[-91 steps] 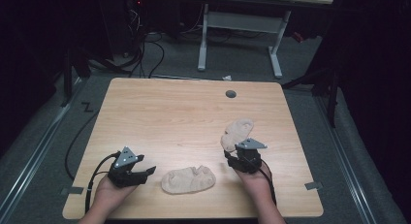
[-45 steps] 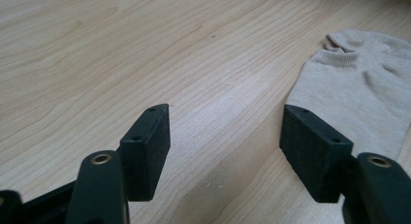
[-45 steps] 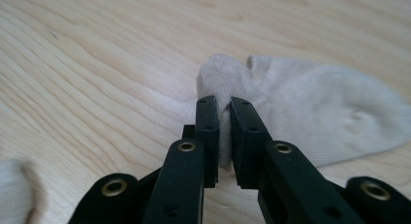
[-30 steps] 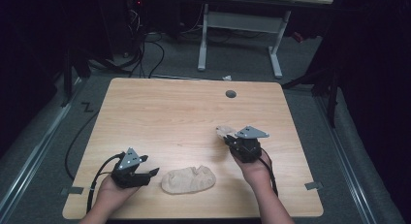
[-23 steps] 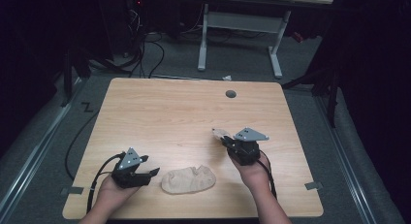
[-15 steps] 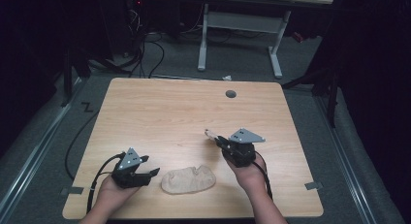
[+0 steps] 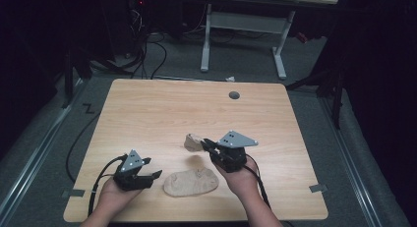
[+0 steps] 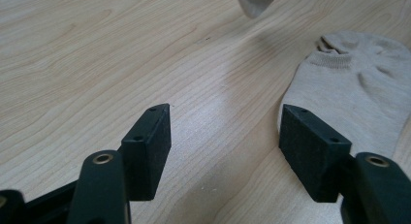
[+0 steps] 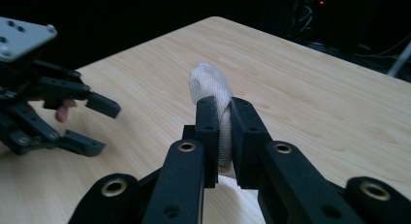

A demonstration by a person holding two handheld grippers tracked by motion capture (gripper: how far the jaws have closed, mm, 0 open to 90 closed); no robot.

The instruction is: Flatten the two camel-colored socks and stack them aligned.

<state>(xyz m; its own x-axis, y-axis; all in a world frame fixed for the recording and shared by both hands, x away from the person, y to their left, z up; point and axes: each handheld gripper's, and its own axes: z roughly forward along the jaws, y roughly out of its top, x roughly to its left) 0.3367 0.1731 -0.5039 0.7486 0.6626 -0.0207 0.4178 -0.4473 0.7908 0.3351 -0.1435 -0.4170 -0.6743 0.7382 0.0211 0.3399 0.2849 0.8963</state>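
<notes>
On the table (image 7: pixel 147 109), one sock (image 7: pixel 191 182) lies between your two grippers; the other sock (image 7: pixel 193 141) sits behind it, held up off the table.

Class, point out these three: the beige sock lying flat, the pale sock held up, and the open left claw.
Flat beige fabric sock (image 7: pixel 191 183), high view, middle of body.
Held pale knit sock (image 9: pixel 209 83), right gripper view, bunched top.
Open left claw (image 8: pixel 225 153), left gripper view, gap between tips.

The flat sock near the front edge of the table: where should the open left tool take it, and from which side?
Grip the near end of the flat sock that faces the left tool. It lies flat, so come in low from the left, along the table, and pinch the thin edge.
</notes>
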